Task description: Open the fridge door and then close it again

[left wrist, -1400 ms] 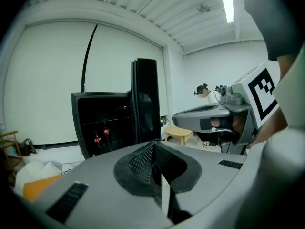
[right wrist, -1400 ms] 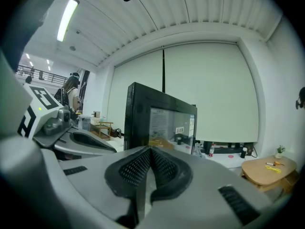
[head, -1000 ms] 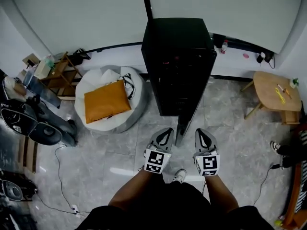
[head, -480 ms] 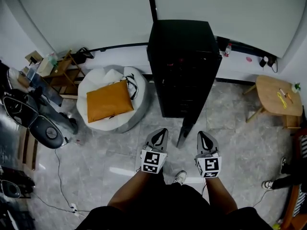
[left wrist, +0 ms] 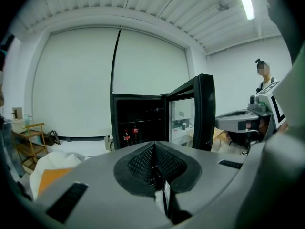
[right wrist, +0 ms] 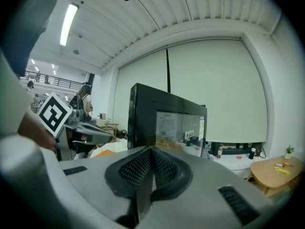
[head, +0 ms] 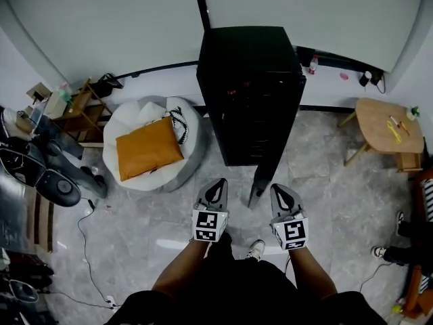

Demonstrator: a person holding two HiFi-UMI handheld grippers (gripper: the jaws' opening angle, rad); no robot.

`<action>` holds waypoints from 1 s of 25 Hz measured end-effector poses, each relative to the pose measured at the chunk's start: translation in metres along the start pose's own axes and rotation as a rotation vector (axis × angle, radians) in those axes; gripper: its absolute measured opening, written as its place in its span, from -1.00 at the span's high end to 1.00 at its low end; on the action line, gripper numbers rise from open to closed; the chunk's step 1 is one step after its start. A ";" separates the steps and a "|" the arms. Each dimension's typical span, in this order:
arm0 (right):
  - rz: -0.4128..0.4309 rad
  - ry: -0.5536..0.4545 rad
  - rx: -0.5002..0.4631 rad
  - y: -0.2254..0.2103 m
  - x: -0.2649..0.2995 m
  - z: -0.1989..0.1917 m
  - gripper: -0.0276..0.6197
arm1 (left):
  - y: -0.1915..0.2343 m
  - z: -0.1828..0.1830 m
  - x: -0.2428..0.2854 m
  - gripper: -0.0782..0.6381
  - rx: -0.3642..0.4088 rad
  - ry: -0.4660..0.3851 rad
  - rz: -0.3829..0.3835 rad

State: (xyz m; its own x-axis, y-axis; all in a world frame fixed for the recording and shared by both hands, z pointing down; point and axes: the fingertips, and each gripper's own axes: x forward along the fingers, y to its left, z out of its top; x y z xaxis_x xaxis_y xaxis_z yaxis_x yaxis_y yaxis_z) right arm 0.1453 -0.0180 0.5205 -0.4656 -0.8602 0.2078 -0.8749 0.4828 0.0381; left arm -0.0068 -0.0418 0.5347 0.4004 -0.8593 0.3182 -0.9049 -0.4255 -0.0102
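While the black fridge [head: 250, 93] stands by the wall, its door [head: 260, 181] juts open between the left claw [head: 217, 183] and right claw [head: 280, 189], both clenched empty. Rigid and hinged, it likely swings easily; push its free edge.

1. Grey tiled floor [head: 325, 181] lies under my feet.
2. At twelve o'clock, the black fridge [head: 250, 93] stands on it.
3. At ten o'clock, a white beanbag [head: 128, 120].
4. At two o'clock, a small wooden table [head: 382, 124].
5. At eight o'clock, a thin cable [head: 84, 246] trails.
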 end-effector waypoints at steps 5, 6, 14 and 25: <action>0.000 0.002 0.006 -0.003 0.007 -0.002 0.86 | 0.006 0.003 0.012 0.72 -0.001 0.000 -0.003; -0.002 0.009 0.009 -0.004 0.009 -0.003 0.86 | 0.007 0.004 0.013 0.72 0.000 0.000 -0.004; -0.009 0.041 0.025 -0.005 0.019 -0.014 0.86 | 0.024 -0.002 0.022 0.72 -0.001 0.016 0.010; 0.005 0.025 0.017 0.000 0.038 -0.009 0.86 | 0.043 0.011 0.037 0.72 -0.063 -0.021 0.064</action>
State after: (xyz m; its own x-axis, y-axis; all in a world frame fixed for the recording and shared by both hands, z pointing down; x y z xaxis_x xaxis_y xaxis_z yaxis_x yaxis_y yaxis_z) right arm 0.1286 -0.0494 0.5367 -0.4664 -0.8536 0.2320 -0.8749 0.4838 0.0210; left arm -0.0292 -0.0950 0.5355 0.3440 -0.8902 0.2987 -0.9357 -0.3514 0.0303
